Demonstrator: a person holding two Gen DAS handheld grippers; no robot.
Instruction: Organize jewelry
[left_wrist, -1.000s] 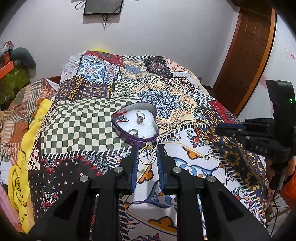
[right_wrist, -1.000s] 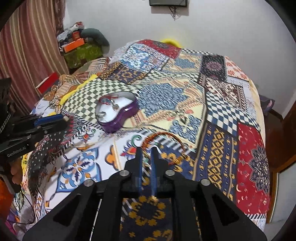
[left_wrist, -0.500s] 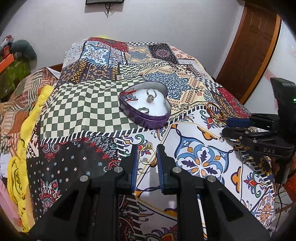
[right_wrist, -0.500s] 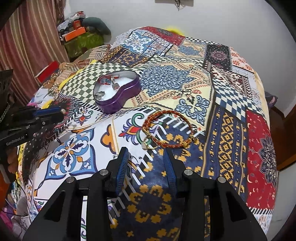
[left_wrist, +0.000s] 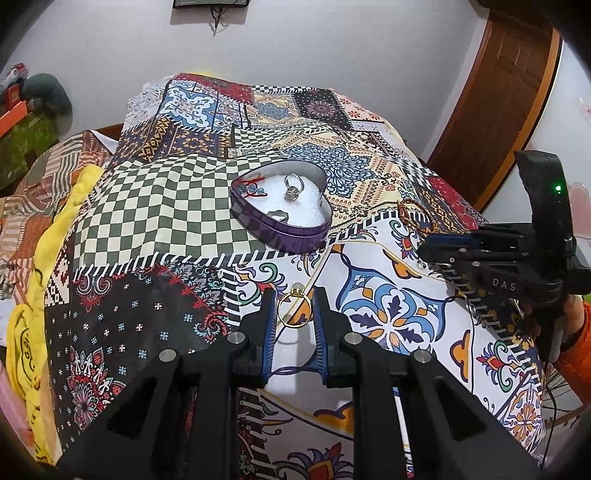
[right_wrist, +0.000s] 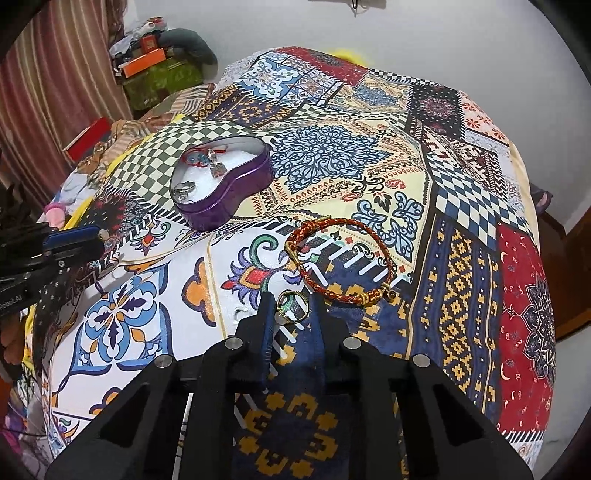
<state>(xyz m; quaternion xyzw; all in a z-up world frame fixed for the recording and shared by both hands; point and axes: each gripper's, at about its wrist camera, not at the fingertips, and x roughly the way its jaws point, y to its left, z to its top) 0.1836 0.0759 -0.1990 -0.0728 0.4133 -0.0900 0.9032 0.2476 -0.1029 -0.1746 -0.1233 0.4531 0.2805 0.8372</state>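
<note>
A purple heart-shaped tin (left_wrist: 280, 229) with white lining sits on the patterned bedspread; it holds a silver ring (left_wrist: 291, 188), a red-and-blue piece (left_wrist: 251, 186) and another silver piece. My left gripper (left_wrist: 294, 314) is shut on a gold ring with a pearl (left_wrist: 294, 312), held above the spread, short of the tin. My right gripper (right_wrist: 291, 312) is shut on a second gold ring (right_wrist: 293, 308), close to the spread. A red-and-gold braided bracelet (right_wrist: 343, 258) lies just beyond it. The tin also shows in the right wrist view (right_wrist: 225, 184).
The bed is covered by a patchwork spread (left_wrist: 155, 206). A yellow cloth (left_wrist: 26, 295) hangs at its left side. Boxes and clutter (right_wrist: 155, 66) stand by the far wall, and a wooden door (left_wrist: 509, 92) is at the right.
The right gripper went from shut to wide open, then closed on the gold ring beside the bracelet. The left gripper, holding its ring, pulled back from the tin's edge and stays short of it.
</note>
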